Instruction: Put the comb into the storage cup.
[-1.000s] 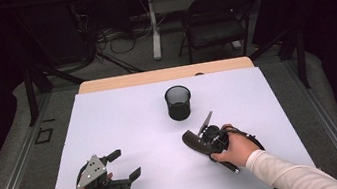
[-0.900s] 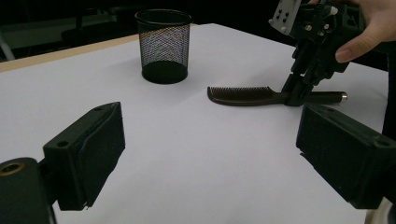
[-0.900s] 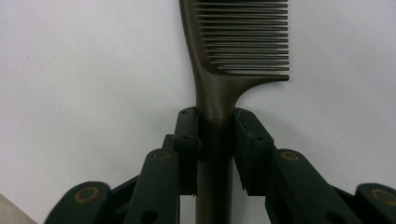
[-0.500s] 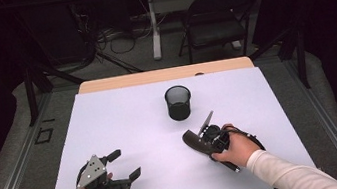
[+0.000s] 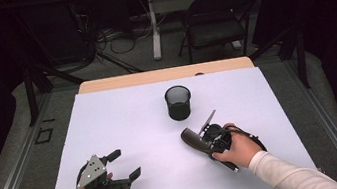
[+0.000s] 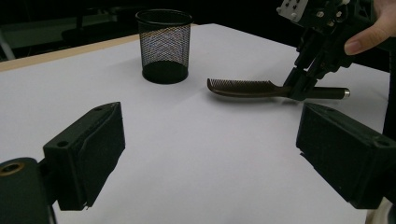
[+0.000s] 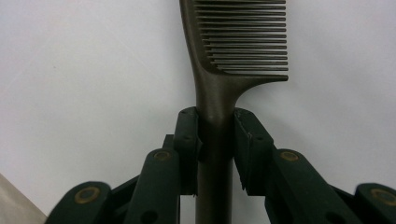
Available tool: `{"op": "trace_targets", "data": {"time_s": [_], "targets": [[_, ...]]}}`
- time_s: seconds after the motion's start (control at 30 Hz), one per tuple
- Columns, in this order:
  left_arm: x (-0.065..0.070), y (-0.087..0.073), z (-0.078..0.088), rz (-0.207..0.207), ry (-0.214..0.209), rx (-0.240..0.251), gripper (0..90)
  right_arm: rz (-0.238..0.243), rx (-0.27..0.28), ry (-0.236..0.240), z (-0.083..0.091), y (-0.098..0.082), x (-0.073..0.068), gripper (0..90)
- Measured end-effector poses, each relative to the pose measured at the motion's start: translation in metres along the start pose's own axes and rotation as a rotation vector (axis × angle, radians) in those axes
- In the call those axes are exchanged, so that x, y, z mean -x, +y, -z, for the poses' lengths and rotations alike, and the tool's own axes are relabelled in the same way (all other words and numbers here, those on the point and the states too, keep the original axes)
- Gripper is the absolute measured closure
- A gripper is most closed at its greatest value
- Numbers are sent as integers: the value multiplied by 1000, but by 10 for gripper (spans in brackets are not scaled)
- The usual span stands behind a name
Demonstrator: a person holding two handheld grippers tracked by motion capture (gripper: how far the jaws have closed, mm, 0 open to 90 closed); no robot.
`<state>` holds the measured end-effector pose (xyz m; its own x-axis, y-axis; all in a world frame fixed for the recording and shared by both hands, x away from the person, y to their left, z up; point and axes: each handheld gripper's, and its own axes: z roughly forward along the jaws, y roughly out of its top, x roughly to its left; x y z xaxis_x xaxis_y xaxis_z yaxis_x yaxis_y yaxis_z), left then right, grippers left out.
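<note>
A dark brown hairbrush [image 5: 190,138] lies on the white table [image 5: 125,121], right of the middle, with its toothed head toward the centre. My right gripper [image 5: 209,141] is shut on its handle; in the right gripper view the two pads [image 7: 189,135] press the handle of the hairbrush [image 7: 219,88] from both sides just below the head. From the left gripper view the hairbrush [image 6: 243,87] rests low at the table surface with the right gripper [image 6: 301,91] clamped near its middle. My left gripper [image 5: 125,163] stands open at the front left, nothing between its jaws [image 6: 210,154].
A black mesh cup [image 5: 179,103] stands upright beyond the hairbrush near the table's middle, also far left in the left gripper view [image 6: 163,46]. A wooden strip [image 5: 163,75] edges the table's far side. A dark chair [image 5: 216,21] and cables sit on the floor behind.
</note>
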<state>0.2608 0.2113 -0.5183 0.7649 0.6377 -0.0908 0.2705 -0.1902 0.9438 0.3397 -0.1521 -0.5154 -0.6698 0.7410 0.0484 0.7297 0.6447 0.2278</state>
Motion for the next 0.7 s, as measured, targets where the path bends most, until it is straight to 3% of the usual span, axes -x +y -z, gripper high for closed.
{"op": "trace_targets", "data": {"time_s": [0.43,0.7], "targets": [[-1,0,0,5,1,0,83,9,32,11,5,-1,-2,726],[-1,0,-1,6,7,-1,83,11,85,13,8,-2,-5,726]]}}
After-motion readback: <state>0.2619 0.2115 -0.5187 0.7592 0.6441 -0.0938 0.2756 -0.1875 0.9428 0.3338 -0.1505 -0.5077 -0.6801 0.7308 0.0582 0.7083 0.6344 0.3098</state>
